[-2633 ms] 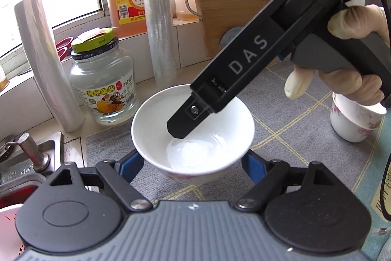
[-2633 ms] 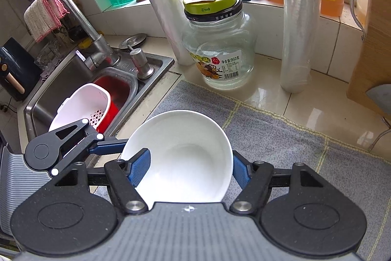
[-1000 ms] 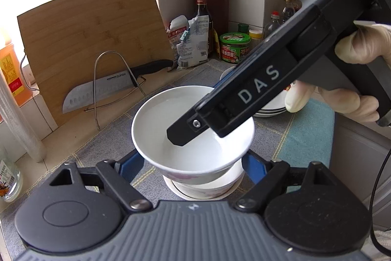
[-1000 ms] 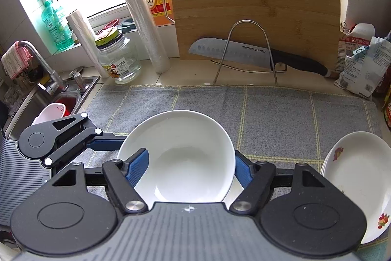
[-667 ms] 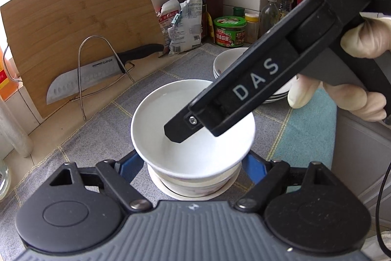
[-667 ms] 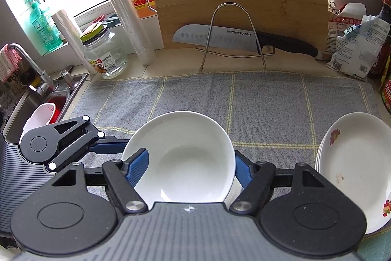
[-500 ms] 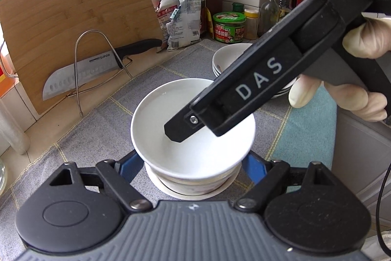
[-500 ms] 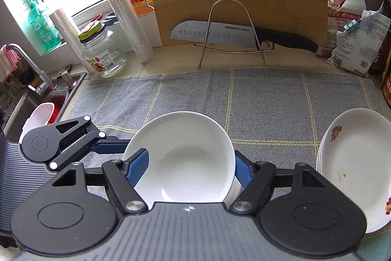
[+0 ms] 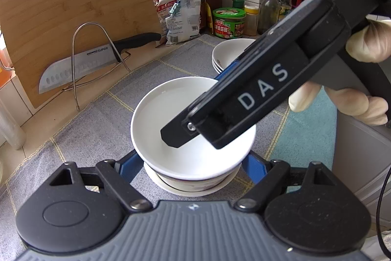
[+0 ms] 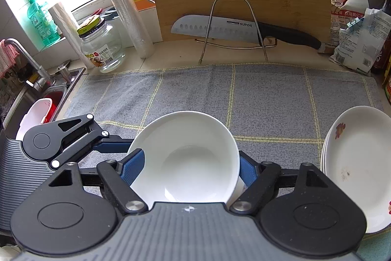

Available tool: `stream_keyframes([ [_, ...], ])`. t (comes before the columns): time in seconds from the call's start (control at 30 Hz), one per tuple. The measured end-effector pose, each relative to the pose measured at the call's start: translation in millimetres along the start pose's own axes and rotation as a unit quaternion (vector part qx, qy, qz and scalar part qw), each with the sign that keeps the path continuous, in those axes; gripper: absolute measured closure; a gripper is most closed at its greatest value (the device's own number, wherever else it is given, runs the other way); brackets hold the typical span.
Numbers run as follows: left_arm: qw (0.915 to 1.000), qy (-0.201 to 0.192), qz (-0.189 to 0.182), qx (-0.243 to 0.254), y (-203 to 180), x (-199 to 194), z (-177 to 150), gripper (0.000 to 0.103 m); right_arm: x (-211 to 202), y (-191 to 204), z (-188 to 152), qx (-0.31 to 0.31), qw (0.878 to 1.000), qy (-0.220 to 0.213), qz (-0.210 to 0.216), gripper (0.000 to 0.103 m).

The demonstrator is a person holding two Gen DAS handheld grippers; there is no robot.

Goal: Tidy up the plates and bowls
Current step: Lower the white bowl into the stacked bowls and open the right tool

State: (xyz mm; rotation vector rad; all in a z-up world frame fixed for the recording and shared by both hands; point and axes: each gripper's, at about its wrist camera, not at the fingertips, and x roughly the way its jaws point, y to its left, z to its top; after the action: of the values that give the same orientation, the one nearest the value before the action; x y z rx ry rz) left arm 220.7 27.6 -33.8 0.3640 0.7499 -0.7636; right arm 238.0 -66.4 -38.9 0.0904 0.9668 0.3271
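White bowl (image 10: 185,158) nested on stacked bowls, left gripper (image 9: 193,168) clasped it, right gripper (image 10: 188,168) jaws opening around it, plates (image 10: 354,163) at 3 o'clock

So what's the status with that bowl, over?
Right gripper opening, bowl between its pads. Left gripper astride the bowl, grip unclear. Bowl nested in lower bowl on mat. Plates alongside, apart.
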Motion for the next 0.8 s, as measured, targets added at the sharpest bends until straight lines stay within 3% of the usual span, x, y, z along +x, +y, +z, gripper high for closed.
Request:
stream_keyframes([
  [0.23, 0.9999, -0.002, -0.001, -0.017, 5, -1, -4, 0.013, 2, 0, -3, 0.003, 1.0, 0.002, -0.003, 0.009],
  [0.5, 0.9997, -0.02, 0.015, -0.006, 7, -14, -7, 0.008, -10, 2, -6, -0.001, 1.0, -0.023, 0.001, 0.0],
  [0.8, 0.9993, -0.021, 0.027, -0.014, 13, -27, -18, 0.007, -27, 16, -18, -0.023, 0.998, -0.061, 0.015, 0.0],
])
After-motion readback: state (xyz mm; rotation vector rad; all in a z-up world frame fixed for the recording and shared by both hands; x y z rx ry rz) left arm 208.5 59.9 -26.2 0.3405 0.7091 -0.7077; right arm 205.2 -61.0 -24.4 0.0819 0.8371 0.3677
